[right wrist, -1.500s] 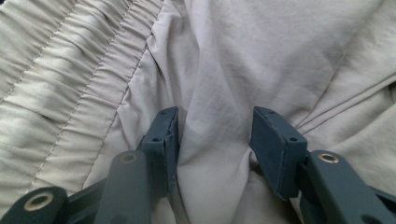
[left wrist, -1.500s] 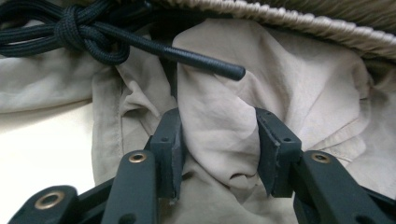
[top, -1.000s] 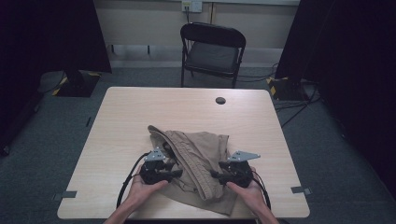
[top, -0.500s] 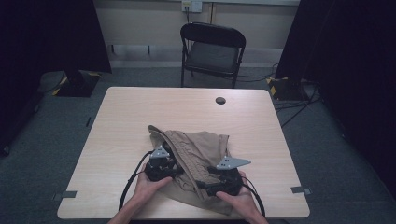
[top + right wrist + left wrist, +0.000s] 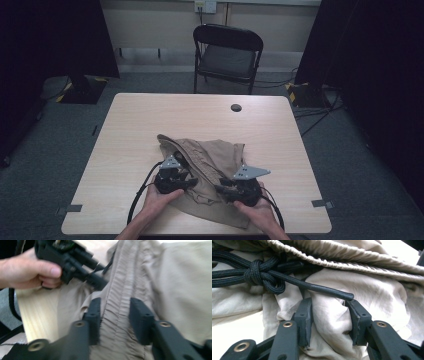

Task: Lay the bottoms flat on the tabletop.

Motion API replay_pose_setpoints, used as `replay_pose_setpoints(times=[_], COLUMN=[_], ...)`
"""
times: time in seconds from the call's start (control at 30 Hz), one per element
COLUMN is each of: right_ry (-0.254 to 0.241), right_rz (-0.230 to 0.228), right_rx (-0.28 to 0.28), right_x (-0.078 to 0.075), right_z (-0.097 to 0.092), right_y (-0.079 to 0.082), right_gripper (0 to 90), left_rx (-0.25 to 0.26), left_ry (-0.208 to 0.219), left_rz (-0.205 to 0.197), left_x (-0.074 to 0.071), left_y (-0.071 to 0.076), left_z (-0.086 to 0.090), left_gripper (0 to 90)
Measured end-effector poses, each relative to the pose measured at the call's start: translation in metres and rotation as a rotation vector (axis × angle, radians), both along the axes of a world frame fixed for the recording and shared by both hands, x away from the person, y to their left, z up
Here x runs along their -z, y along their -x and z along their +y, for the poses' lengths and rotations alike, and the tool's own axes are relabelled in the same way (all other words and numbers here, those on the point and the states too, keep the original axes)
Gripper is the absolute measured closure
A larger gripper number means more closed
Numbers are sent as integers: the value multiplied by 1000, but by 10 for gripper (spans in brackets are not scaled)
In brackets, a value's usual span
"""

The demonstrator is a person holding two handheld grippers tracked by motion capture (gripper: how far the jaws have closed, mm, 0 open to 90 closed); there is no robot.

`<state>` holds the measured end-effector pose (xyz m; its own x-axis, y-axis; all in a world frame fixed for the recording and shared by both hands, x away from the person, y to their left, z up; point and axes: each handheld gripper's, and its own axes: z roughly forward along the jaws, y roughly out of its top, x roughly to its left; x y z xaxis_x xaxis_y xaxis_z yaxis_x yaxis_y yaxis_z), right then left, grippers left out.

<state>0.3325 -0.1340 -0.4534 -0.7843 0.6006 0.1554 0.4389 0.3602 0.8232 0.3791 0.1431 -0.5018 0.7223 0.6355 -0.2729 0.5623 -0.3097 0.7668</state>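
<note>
Both tools sit at the near edge of the counter [image 5: 125, 130], on a crumpled pair of khaki shorts [image 5: 220, 155] that lies a little nearer the person than the middle. From above, the tips of the left tool [image 5: 186, 181] and the right tool [image 5: 222, 189] are lost among dark bodies and folds, so the grip cannot be read there. The right tool's own camera is blurred; it shows the gathered waistband [image 5: 117, 315] running up between the two pads [image 5: 93, 315]. These have just been closing, and they now appear to pinch the band. The left tool's camera shows its jaws about halfway closed, clamped on a bunched fold of the shorts [image 5: 329, 322], with a knotted black drawstring [image 5: 259, 275] just beyond, its stiff end lying across the pads.
</note>
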Motion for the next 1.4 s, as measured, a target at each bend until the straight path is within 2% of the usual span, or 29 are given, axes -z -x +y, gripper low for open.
replay_pose_setpoints(times=[0.03, 0.2, 0.4, 0.47, 0.6, 0.7, 0.8, 0.83, 0.87, 0.97, 1.0, 1.1, 1.2, 1.27, 1.4], right_ry=[-23, -37, -23, 7, 9, 14, 23, 37, 55, 44, 36, 27, 9, -12, 6], right_rz=[-8, -12, 11, 38, 30, 60, 67, 66, 41, 40, 40, 45, 77, 105, 99], right_rx=[7, 70, 92, 99, 120, 101, 69, 60, 74, 100, 114, 159, 209, 224, 220], right_x=[-5, -12, -5, 7, 10, 15, 19, 19, 16, 12, 10, 9, 18, 26, 26], right_z=[-7, -29, -34, -34, -39, -39, -34, -32, -32, -39, -43, -52, -58, -61, -59], right_y=[-4, -24, -33, -32, -30, -29, -26, -25, -25, -29, -32, -45, -60, -67, -65], right_gripper=[782, 854, 850, 790, 760, 673, 672, 727, 784, 808, 811, 813, 815, 817, 820], left_rx=[0, 3, 1, 2, 7, 6, 8, 10, 17, 42, 50, 67, 73, 80, 81], left_ry=[-1, 0, -2, 1, 7, 5, 5, 4, -3, -3, -17, -24, -37, -34, 3], left_rz=[-2, 2, 0, 1, 5, 7, 5, 6, 6, 8, -2, -8, -23, -19, 1], left_x=[0, 0, 0, 0, 0, 0, 0, 0, 0, 0, 0, -1, -1, -1, -4], left_y=[0, 0, 0, 0, 0, 0, 0, 1, 1, 5, 7, 10, 13, 14, 12], left_z=[0, 0, 0, 0, 1, 1, 1, 1, 1, 1, 0, -3, -6, -6, 1], left_gripper=[586, 586, 586, 585, 584, 585, 585, 593, 628, 643, 645, 645, 646, 644, 595])
